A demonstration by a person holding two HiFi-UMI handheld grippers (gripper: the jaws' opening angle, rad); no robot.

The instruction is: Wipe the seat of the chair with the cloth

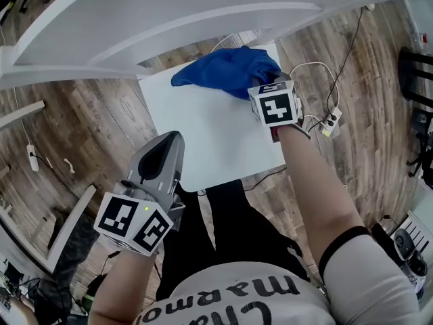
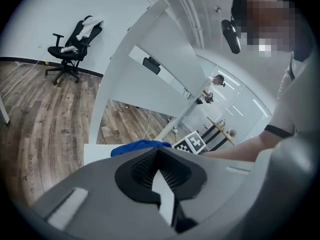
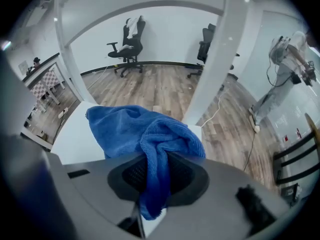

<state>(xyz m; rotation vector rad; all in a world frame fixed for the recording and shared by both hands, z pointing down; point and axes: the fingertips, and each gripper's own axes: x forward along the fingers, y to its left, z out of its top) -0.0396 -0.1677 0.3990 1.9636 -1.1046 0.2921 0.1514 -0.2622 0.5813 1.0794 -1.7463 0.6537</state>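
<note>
The wood-plank floor [image 1: 81,120] fills most of the head view; over it stands a white chair, its curved white back frame [image 1: 203,19] across the top and its flat white seat [image 1: 210,134] in the middle. The person stands at the seat's near edge, dark trouser legs [image 1: 223,229] just below it. The right forearm [image 1: 318,181] is bare and stretched forward along the seat's right side, with a dark-edged sleeve at the upper arm; the left arm is drawn back closer to the body, so its gripper sits by the seat's near-left corner, pointing ahead.

The left gripper [image 1: 170,139] has its jaws pressed together at the tips with nothing between them; it is well apart from the cloth. The right gripper [image 3: 154,169] pinches a fold of the blue cloth [image 1: 226,70]; the rest of the cloth lies bunched on the far part of the seat, toward the far-right corner, beside a white upright of the chair frame.

Black office chairs [image 3: 127,44] stand by the far wall in both gripper views; a white power strip [image 1: 331,122] with trailing cables lies on the floor right of the seat; another white strip [image 1: 30,156] lies on the floor at far left.
</note>
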